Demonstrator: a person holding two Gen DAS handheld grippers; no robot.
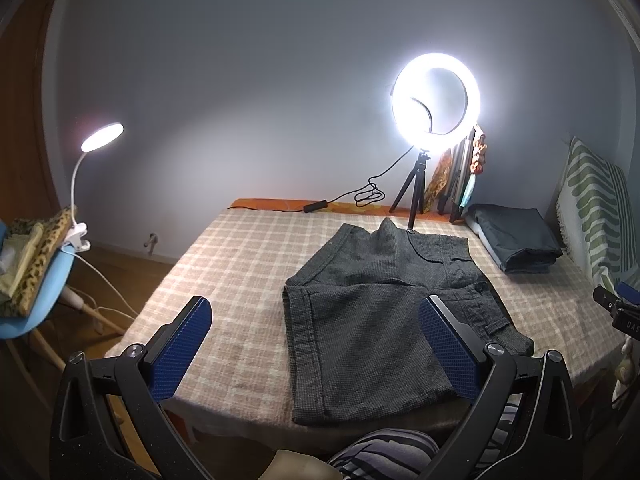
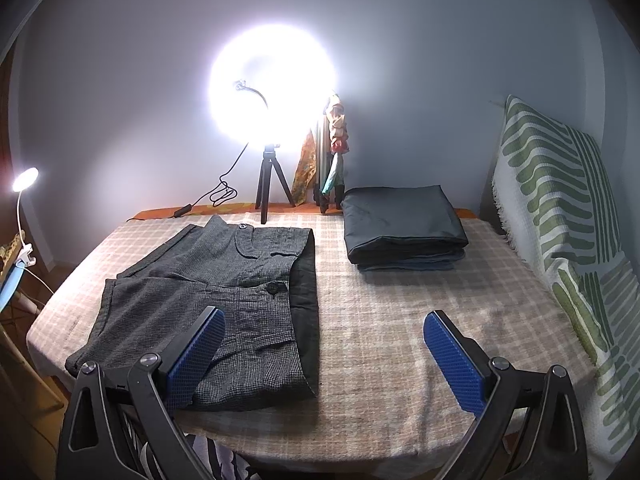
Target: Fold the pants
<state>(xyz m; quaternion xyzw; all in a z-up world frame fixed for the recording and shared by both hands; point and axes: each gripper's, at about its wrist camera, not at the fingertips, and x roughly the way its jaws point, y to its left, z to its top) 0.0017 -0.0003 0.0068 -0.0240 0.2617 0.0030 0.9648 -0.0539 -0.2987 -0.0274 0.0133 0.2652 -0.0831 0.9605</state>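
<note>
Pants (image 1: pixel 376 320): dark grey, flat on the checked bed (image 1: pixel 240 256), already folded at least once into a compact shape.
Left claw (image 1: pixel 316 344): spread wide, holding nothing, above the near edge.
Right claw (image 2: pixel 324 356): spread, holding nothing.
Progress: seemingly late; perhaps one fold left.

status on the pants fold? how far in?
Done: the grey pants lie on the checked blanket, apparently already folded over at least once, layers stacked. A folded dark stack sits at the back. In hand: nothing; the left tool and right tool are both open, holding no cloth. Left: probably a further fold, then onto the stack, though that's a guess.
</note>
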